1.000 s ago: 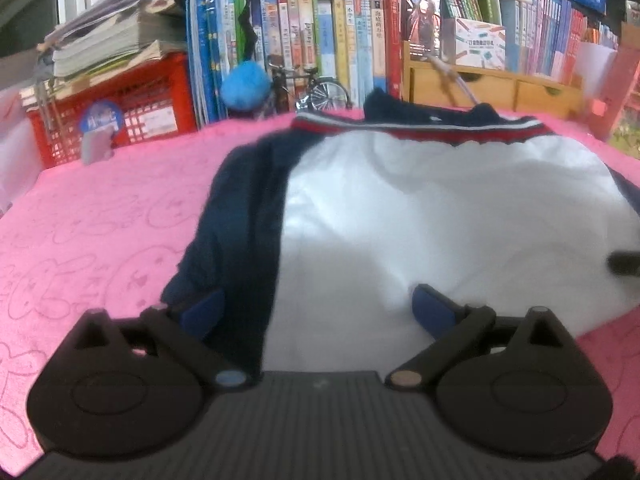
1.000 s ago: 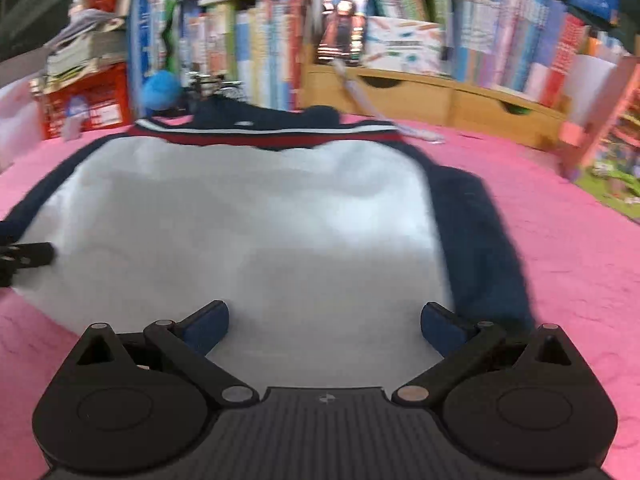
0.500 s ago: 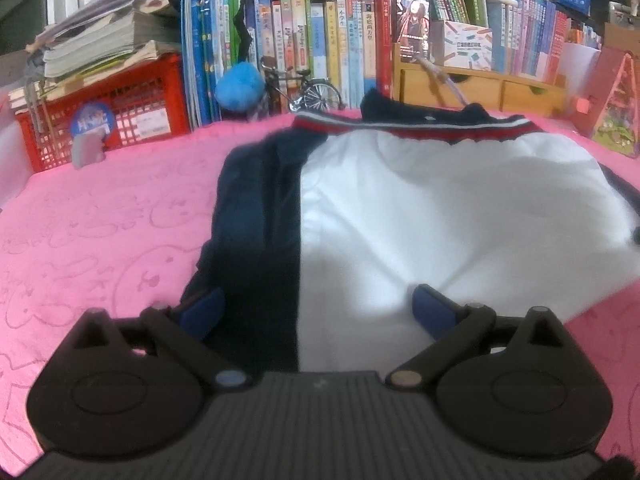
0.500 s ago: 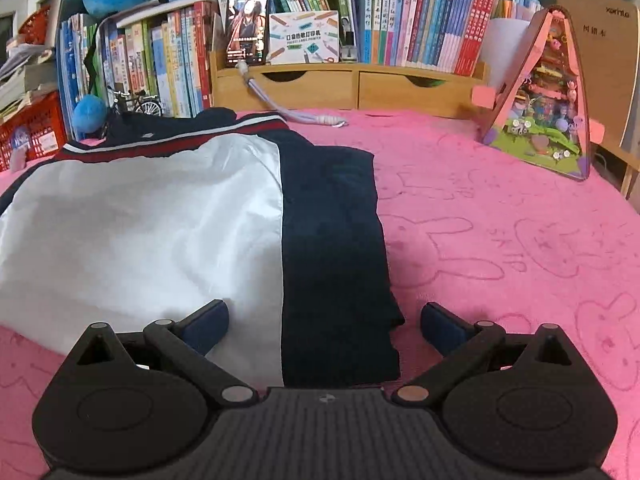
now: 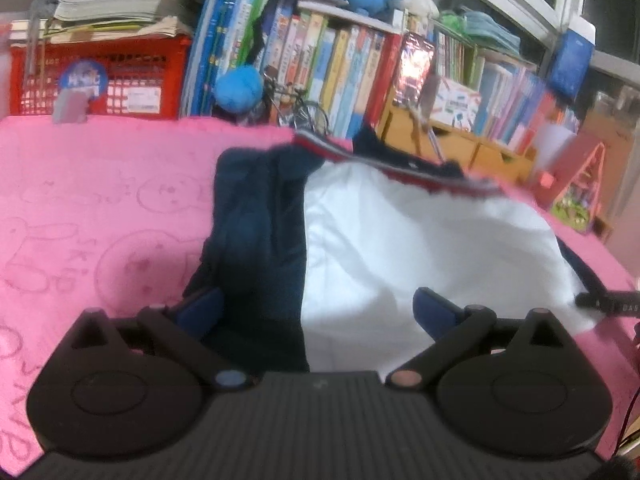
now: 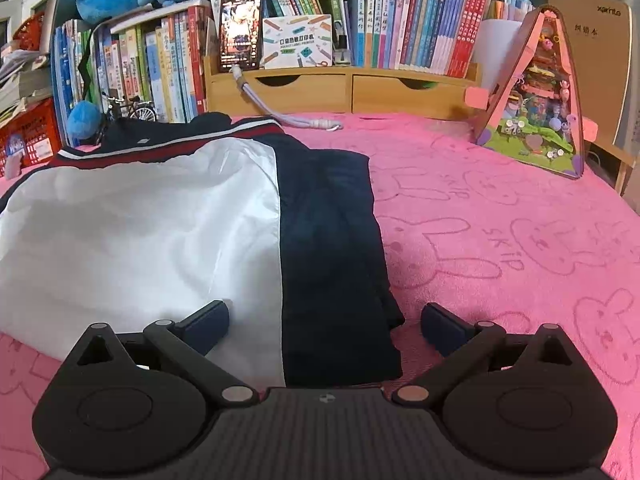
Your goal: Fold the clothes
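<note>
The white jacket (image 6: 140, 232) (navy sleeves) lies flat on the pink desk (image 6: 500, 240); 2 tools, left tool (image 5: 316, 312) and right tool (image 6: 325, 323), hover spread at its near hem.

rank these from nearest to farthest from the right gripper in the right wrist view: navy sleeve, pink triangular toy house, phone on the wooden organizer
1. navy sleeve: lies flat between the open fingers of the right gripper, just ahead.
2. pink triangular toy house: far right, standing on the pink blanket.
3. phone: back centre-left, propped on the wooden organizer against the books.
</note>
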A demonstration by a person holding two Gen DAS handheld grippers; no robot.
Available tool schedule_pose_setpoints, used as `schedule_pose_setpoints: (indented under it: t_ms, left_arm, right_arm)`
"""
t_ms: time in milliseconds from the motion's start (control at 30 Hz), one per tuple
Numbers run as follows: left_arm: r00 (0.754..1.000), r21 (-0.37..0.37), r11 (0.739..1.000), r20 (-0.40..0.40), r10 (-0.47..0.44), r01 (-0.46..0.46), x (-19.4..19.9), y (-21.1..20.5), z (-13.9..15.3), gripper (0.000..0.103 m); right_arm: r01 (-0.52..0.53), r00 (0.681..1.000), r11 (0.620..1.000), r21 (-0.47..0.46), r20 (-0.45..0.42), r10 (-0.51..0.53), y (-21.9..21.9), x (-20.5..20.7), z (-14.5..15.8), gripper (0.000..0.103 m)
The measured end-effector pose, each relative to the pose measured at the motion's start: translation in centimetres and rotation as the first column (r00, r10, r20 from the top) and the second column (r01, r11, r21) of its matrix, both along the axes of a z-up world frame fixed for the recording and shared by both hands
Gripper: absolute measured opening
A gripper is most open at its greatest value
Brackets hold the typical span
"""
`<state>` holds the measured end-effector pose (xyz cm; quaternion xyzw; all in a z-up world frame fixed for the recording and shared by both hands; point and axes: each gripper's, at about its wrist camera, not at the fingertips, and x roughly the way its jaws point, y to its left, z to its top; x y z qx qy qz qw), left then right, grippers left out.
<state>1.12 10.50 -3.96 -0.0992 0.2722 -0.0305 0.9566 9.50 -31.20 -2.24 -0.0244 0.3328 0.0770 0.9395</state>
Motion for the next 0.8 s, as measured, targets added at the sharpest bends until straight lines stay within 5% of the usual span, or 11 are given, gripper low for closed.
schedule_pose_setpoints:
  t_ms: [133,233,367,600,800]
  left_arm:
    - [0.994,0.248,0.963,-0.012,0.109,-0.103,-0.9,-1.9,0.3,0.102]
    - [0.975,0.278,0.939,-0.026,0.219,-0.203,-1.7,-0.6,0.2,0.102]
    - [0.965,0.132,0.958,-0.027,0.261,-0.255,-2.6,0.6,1.6,0.102]
    - [0.994,-0.012,0.994,0.013,0.11,-0.11,-0.8,-3.0,4.7,0.103]
    - [0.999,-0.14,0.99,-0.006,0.033,-0.034,1.1,-3.7,5.8,0.103]
  right_arm:
    - [0.001,0.998,0.999,0.054,0.067,-0.005,-0.3,-1.2,0.7,0.103]
    - [-0.005,0.993,0.995,0.101,0.122,-0.007,-0.5,-2.3,1.3,0.103]
    - [-0.063,0.99,0.992,0.113,0.136,0.047,1.0,-3.2,2.7,0.103]
    - [-0.201,0.966,0.962,0.184,0.202,0.163,8.5,-5.6,3.7,0.103]
    - [-0.282,0.949,0.946,0.158,0.189,0.251,14.7,-6.3,2.6,0.103]
